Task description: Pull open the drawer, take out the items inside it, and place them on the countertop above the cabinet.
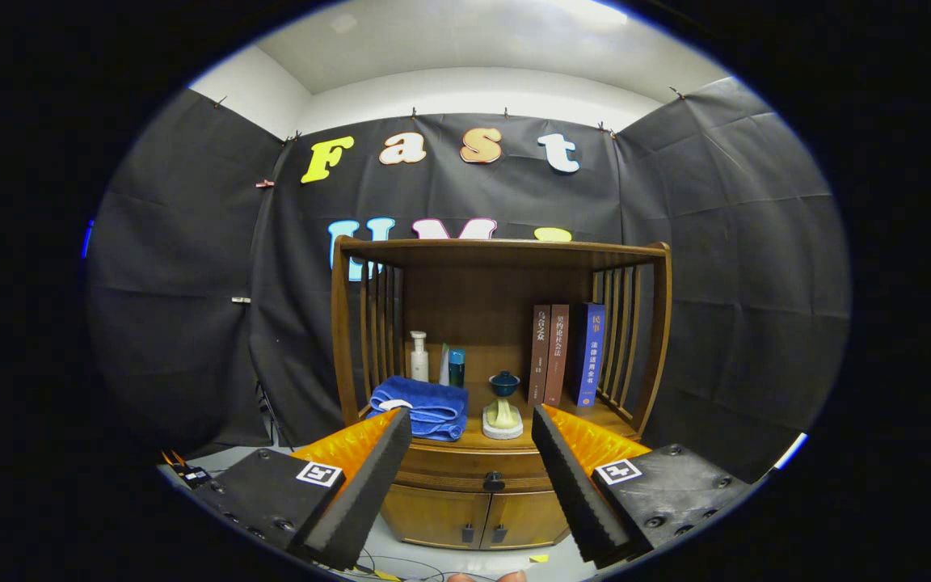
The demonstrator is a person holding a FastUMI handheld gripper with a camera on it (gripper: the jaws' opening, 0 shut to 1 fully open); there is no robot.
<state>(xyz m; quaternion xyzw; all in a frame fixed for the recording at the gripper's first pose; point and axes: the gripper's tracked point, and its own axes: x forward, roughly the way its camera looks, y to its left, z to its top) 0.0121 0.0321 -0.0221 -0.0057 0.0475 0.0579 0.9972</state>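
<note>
A small wooden cabinet (498, 267) stands ahead against the booth wall. Its drawer (473, 467) sits shut below the countertop (465, 443), with a dark knob (494, 482) at its middle. My gripper (472, 422) is open, fingers spread wide, well short of the cabinet and level with the countertop's front edge. Nothing lies between the fingers. The drawer's inside is hidden. On the countertop lie a folded blue towel (425, 406), a white bottle (419, 356), a teal container (457, 366), a small teal lidded cup (504, 383) over a pale stand (503, 419), and three upright books (566, 354).
Two lower cabinet doors (473, 517) with dark pulls sit under the drawer. Slatted side rails (623, 339) and a top shelf enclose the countertop. Cables (401, 566) and a yellow scrap (539, 558) lie on the pale floor in front. A person's fingertips (486, 577) peek below.
</note>
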